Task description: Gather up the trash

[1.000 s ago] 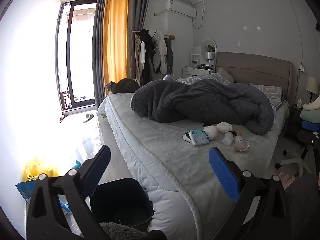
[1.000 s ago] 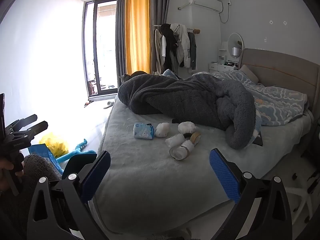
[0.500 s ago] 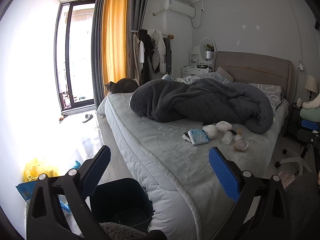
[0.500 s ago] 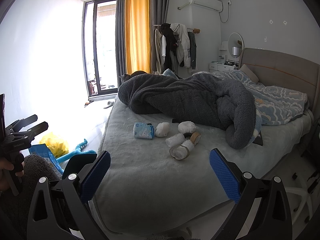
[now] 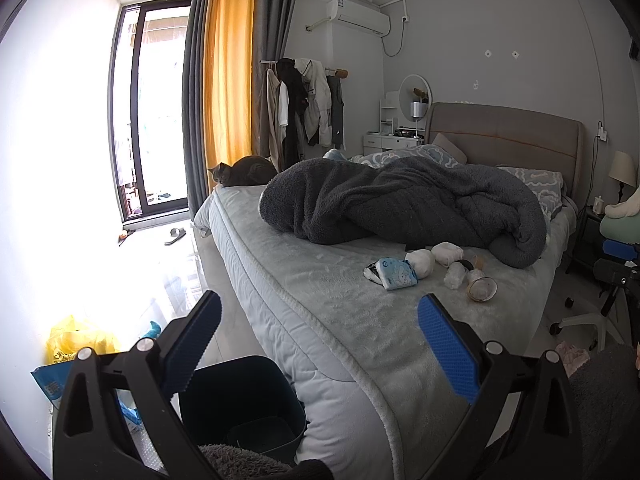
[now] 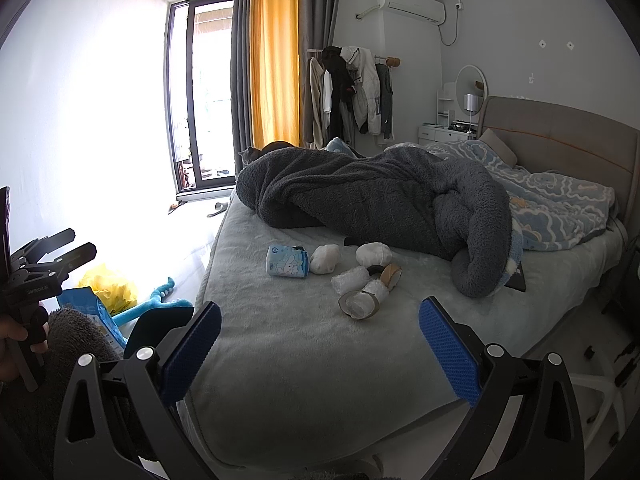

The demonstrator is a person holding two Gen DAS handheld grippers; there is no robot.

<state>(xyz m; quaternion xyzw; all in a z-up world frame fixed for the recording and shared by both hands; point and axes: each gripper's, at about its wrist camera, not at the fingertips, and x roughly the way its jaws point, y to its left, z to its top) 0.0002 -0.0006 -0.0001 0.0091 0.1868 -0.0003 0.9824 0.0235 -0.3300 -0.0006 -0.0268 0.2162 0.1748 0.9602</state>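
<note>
While held wide open and empty: right gripper (image 6: 320,350), left gripper (image 5: 318,348); ahead between right jaws, tissue pack (image 6: 287,261), tape roll (image 6: 357,305) on bed (image 6: 304,360).

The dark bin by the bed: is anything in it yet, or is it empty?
It looks empty: the left wrist view shows the dark bin open-topped with bare floor inside; the near part is hidden. The trash is on the bed.

One tissue pack (image 6: 287,266), two paper wads (image 6: 325,259), two tape rolls (image 6: 357,305), one cat (image 5: 244,171), one bin (image 5: 240,400).
</note>
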